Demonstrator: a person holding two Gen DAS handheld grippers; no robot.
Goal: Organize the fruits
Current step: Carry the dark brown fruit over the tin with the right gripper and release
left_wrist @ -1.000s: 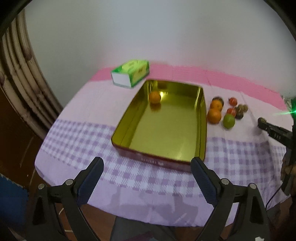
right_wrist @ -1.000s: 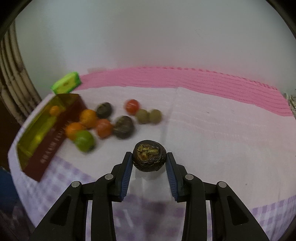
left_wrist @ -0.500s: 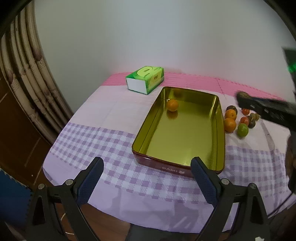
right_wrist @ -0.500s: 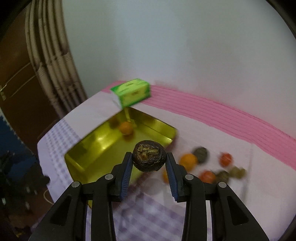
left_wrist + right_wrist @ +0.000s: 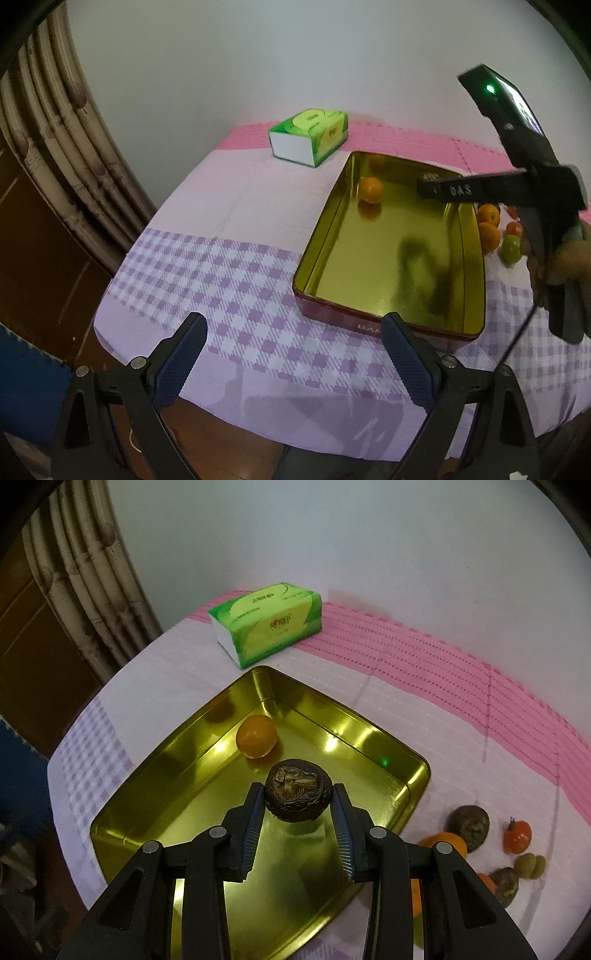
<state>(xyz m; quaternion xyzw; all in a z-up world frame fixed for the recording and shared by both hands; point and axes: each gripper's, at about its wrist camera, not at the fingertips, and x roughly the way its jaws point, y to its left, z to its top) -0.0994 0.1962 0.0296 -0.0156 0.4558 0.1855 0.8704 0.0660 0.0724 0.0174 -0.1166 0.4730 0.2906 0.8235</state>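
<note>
The right gripper point(image 5: 297, 799) squeezes a brown fruit point(image 5: 297, 794) over the gold tin point(image 5: 415, 786); an orange point(image 5: 256, 736) sits at eleven o'clock. The left gripper point(image 5: 295, 354) is wide open, holding nothing.

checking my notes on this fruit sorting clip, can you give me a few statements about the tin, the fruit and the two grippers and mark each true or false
1. The right gripper is shut on a dark wrinkled fruit. True.
2. The gold tin holds three oranges. False: only one orange lies in it.
3. The left gripper is open with nothing between its fingers. True.
4. The green tissue pack sits inside the tin. False: it lies on the tablecloth beyond the tin's far corner.
5. The held fruit is over the tin. True.
6. All the fruit is already in the tin. False: several pieces, among them a small red fruit, lie on the cloth beside it.
</note>
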